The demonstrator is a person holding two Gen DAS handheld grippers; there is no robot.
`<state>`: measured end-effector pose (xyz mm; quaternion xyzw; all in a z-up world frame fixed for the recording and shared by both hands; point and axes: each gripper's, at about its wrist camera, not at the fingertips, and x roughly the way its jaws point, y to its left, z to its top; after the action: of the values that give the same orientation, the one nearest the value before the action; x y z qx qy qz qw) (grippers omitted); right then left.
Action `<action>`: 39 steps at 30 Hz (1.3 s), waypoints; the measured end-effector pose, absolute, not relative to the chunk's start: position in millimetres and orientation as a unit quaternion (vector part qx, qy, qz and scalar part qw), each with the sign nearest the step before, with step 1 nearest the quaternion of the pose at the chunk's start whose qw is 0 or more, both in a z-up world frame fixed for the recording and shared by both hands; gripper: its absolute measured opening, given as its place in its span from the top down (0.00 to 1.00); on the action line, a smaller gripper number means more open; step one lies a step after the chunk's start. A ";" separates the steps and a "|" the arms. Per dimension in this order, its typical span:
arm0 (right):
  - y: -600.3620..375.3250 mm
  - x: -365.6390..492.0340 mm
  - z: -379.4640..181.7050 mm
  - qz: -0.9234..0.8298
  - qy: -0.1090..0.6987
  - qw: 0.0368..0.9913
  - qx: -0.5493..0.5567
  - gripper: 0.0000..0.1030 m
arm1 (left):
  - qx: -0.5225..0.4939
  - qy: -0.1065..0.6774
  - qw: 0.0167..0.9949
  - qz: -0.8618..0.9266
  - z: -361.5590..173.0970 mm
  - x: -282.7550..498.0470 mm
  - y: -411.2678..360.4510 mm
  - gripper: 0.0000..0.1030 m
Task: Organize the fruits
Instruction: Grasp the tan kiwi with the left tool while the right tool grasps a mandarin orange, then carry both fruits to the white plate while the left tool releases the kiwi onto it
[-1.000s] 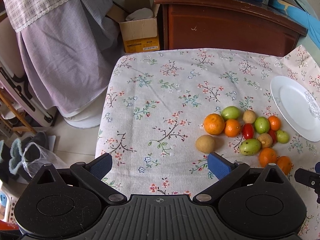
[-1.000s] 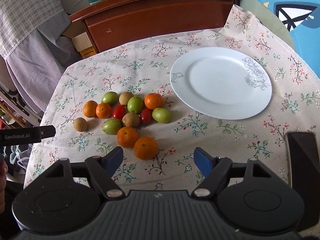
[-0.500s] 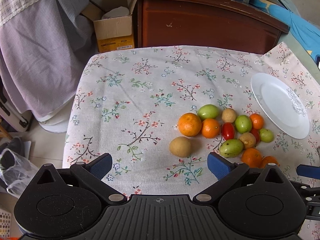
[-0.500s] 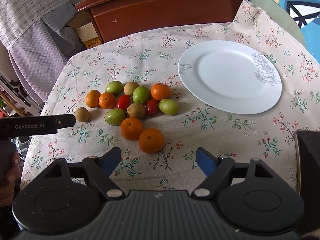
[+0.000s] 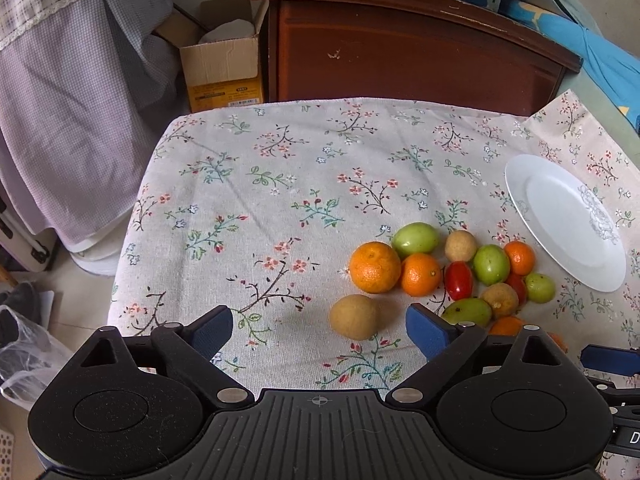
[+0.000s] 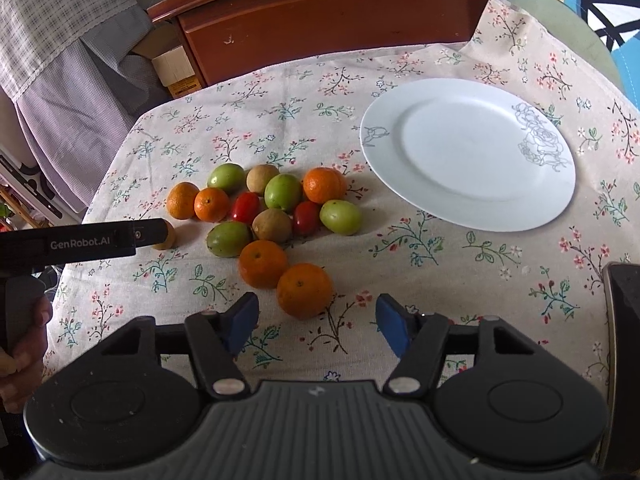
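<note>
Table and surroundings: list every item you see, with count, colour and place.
oranges: five, orange, in the fruit cluster on the tablecloth
green fruits: four, green, same cluster
brown fruits: three, tan, two in the cluster, one just left of it
cherry tomatoes: two, red, cluster middle
plate: one, white, right of the cluster, nothing on it
tablecloth: one, beige floral, covering the table
cabinet: one, reddish-brown, behind the table
cardboard box: one, tan, floor beside the cabinet
left claw: one, black with blue pads, open, by the leftmost brown fruit
right claw: one, same colours, open, by the closest orange
</note>
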<state>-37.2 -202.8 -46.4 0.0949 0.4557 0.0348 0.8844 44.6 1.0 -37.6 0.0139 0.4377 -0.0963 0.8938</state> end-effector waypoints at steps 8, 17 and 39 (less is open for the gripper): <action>-200.2 -32.6 -52.8 0.041 0.458 0.882 0.101 0.49 | 0.016 0.437 0.893 -0.106 -41.2 43.0 -4.0 0.27; -197.6 -32.8 -54.3 0.052 0.452 0.885 0.097 0.69 | 0.026 0.439 0.890 -0.121 -49.4 40.9 -12.6 0.49; -195.8 -34.2 -52.1 0.062 0.449 0.885 0.104 0.70 | 0.040 0.430 0.890 -0.143 -42.7 30.5 -18.6 0.73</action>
<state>-34.2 -195.8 -52.1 0.1045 0.4495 0.0617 0.8850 30.5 -18.6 -42.7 0.0399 0.4303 -0.1428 0.8904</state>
